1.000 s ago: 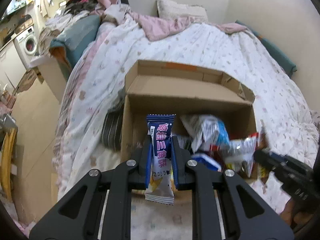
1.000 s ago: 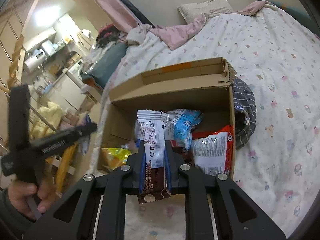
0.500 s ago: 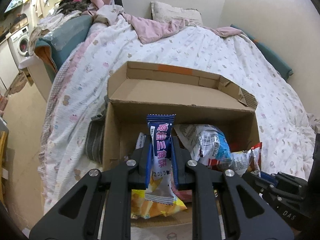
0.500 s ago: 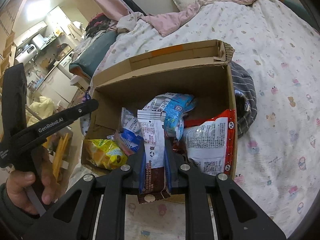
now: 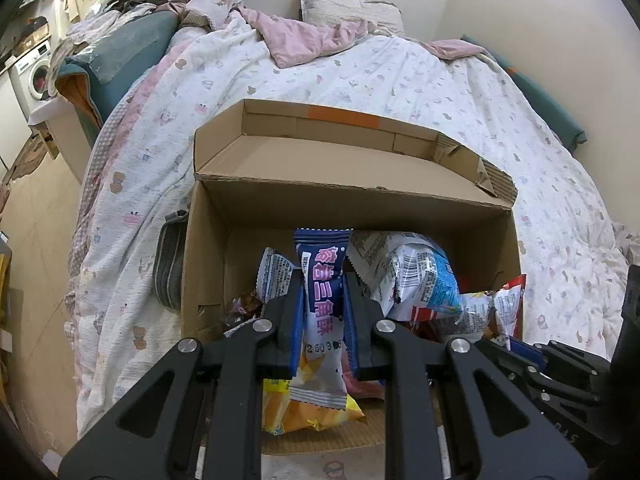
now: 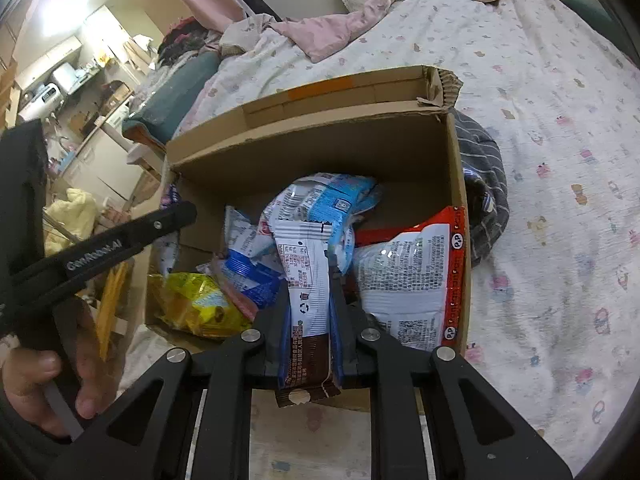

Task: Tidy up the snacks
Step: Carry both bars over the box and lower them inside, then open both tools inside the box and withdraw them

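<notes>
Claw by claw, you are loaded: your left claw (image 5: 323, 312) is clamped on a blue-and-white snack packet (image 5: 322, 312), and your right claw (image 6: 309, 312) is clamped on a white-and-brown snack packet (image 6: 308, 292), both packets standing upright between the fingers just above the near edge of the cardboard box (image 5: 344, 196). Judging by the box, you are well into the job: it already holds a yellow bag (image 6: 196, 304) at its near left corner, a red-and-white bag (image 6: 408, 280) against its right wall, and a blue-and-white bag (image 6: 324, 200) toward the middle, with smaller wrappers among them. What seems left is to let these two packets go inside the box; no loose snacks show outside it, though the near bedding is mostly hidden by your claws. Under the box lies a bed with a white printed quilt (image 5: 400, 80); a striped dark cloth (image 6: 488, 184) is tucked against the box's right wall, a pillow (image 5: 348, 4) sits beyond the box at the headboard wall, and a washing machine (image 5: 36, 76) stands far to the box's left.
</notes>
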Demonstrator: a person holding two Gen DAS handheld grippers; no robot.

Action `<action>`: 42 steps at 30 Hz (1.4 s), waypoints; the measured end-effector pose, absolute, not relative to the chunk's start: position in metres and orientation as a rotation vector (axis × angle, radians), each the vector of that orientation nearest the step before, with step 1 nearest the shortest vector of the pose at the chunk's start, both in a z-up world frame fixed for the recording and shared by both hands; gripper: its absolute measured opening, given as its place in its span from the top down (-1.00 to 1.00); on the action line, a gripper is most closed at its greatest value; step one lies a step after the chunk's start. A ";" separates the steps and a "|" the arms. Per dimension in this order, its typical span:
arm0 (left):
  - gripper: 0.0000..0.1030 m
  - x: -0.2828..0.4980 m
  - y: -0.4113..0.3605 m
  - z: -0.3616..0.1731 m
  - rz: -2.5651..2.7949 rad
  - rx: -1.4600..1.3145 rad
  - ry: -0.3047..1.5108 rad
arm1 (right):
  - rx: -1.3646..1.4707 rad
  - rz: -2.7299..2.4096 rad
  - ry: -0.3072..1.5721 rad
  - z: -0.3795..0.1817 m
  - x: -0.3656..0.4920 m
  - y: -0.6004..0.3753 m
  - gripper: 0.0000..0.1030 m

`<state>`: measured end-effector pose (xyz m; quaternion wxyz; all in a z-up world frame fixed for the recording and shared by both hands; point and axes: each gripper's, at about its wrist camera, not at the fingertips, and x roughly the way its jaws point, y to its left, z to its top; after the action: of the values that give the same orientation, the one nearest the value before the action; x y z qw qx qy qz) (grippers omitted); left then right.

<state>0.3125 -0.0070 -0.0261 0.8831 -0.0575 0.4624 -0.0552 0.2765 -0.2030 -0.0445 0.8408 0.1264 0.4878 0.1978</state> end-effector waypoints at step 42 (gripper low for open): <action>-0.39 0.254 -0.001 0.016 0.011 -0.026 0.794 | 0.316 0.410 0.797 0.013 0.246 -0.223 -0.97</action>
<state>0.2539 -0.0012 0.0161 0.9220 -0.0128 0.3868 0.0054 0.2459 -0.2233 0.0131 0.8893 0.1519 0.3835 0.1974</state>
